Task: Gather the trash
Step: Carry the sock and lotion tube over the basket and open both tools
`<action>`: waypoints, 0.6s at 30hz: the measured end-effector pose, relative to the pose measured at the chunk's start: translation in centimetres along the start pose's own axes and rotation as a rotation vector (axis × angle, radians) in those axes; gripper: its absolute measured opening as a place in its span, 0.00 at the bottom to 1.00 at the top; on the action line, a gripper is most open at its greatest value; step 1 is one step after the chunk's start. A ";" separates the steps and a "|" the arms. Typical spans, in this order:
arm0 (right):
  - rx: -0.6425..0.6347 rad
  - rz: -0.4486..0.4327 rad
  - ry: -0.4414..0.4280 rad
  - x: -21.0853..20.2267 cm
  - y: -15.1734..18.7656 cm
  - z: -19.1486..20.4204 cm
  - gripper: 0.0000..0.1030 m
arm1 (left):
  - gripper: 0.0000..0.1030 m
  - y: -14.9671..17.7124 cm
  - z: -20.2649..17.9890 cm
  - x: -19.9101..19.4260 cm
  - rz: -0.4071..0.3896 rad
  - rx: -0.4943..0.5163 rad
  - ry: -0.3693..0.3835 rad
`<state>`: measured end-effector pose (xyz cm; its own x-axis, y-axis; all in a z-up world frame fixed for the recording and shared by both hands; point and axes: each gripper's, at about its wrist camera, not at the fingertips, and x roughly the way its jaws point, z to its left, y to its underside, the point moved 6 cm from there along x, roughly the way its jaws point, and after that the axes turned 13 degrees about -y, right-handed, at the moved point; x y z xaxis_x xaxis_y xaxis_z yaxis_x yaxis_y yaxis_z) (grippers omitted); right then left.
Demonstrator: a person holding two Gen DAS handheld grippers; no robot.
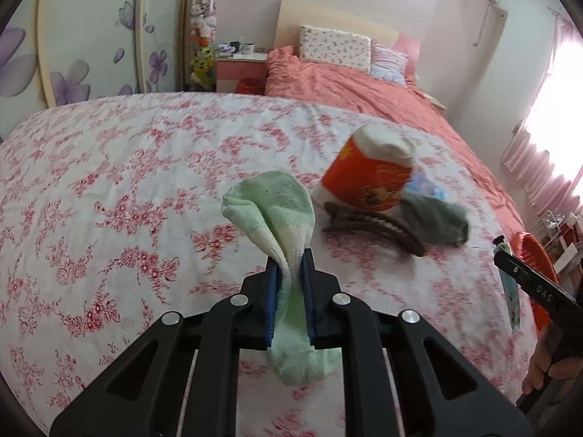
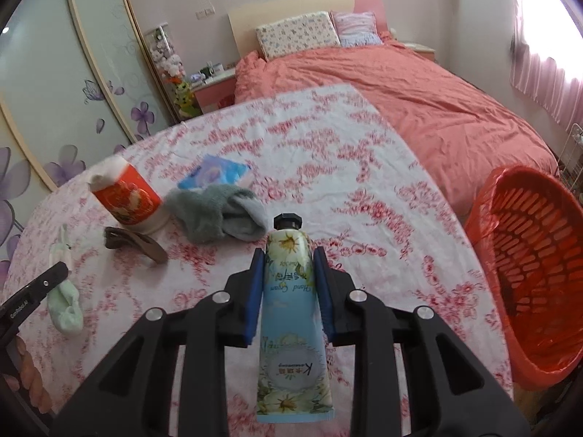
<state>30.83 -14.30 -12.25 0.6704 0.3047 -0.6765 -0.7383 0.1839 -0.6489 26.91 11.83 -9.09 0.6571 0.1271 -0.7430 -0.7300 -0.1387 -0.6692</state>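
My left gripper (image 1: 289, 260) is shut on a pale green sock (image 1: 271, 211), which hangs bunched above and below the pads, lifted off the flowered cloth. My right gripper (image 2: 288, 258) is shut on a hand cream tube (image 2: 291, 291) with a black cap, held cap-forward. On the cloth lie a red paper cup (image 1: 368, 178) with white paper in it, a brown hair clip (image 1: 379, 224), a grey sock (image 1: 437, 224) and a blue tissue pack (image 2: 215, 174). In the right wrist view the green sock (image 2: 65, 309) hangs from the left gripper at the far left.
A red plastic basket (image 2: 535, 269) stands at the right edge of the flowered table cloth (image 1: 109, 182). Behind is a bed with a pink cover (image 2: 419, 102), pillows, a nightstand (image 1: 240, 69) and flowered wardrobe doors (image 1: 73, 36). A hand (image 1: 543, 367) holds the right gripper.
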 end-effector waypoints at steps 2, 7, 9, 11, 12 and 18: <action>-0.008 -0.021 -0.005 -1.1 -0.3 0.3 0.26 | 0.13 -0.2 -0.6 -0.9 -0.014 0.009 0.015; -0.031 -0.084 -0.017 -4.5 -0.9 1.1 0.27 | 0.13 -0.6 -2.6 -3.1 -0.042 0.031 0.056; -0.045 -0.119 -0.014 -6.1 -1.0 1.3 0.27 | 0.13 -0.6 -3.6 -4.0 -0.052 0.042 0.076; -0.055 -0.145 -0.006 -7.4 -0.9 1.3 0.27 | 0.13 -0.6 -4.9 -4.9 -0.063 0.055 0.101; -0.059 -0.158 -0.003 -8.0 -0.9 1.2 0.27 | 0.13 -0.6 -5.4 -5.2 -0.066 0.060 0.112; -0.062 -0.249 0.047 -12.4 -0.7 -0.6 0.27 | 0.13 -0.5 -10.2 -7.6 -0.094 0.112 0.205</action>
<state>23.08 -18.82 -3.59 0.8345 0.2132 -0.5080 -0.5454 0.1895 -0.8165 24.17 0.93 -3.16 0.7390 -0.0693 -0.6701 -0.6728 -0.0242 -0.7394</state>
